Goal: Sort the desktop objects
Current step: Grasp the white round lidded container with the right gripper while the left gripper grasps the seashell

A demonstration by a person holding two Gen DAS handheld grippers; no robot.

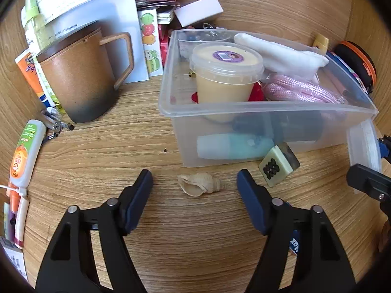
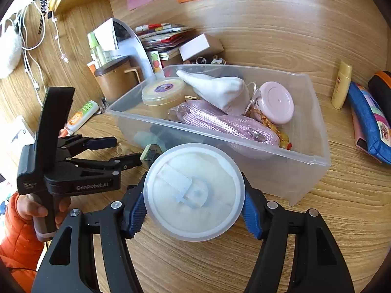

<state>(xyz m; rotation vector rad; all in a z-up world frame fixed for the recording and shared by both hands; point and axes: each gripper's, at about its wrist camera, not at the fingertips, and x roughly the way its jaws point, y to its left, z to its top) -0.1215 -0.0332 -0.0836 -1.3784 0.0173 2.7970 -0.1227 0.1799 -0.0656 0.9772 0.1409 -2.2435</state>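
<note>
Between the fingers of my left gripper (image 1: pixel 195 186) lies a small seashell (image 1: pixel 200 184) on the wooden desk (image 1: pixel 122 146), just in front of the clear plastic bin (image 1: pixel 266 112). The pads stand apart from it on both sides — spread, nothing pinched yet. My right gripper (image 2: pixel 194 206) is clamped on a round translucent lid (image 2: pixel 194 191), holding it by its rim just short of the bin's near wall.

So two pickups are under way: the lid is already in hand and wants carrying over the wall and dropping among the pink rope (image 2: pixel 229 122) and the lidded cup (image 2: pixel 162 92). The shell comes next; I judge it needs the left fingers lowered and squeezed gently, since it looks thin and curved and could skid or crack.

A green-faced tile (image 1: pixel 276 167) sits beside the shell, leaning against the bin — possibly a mahjong piece, though the lens bends it too much to be sure. It must not be nudged.
</note>
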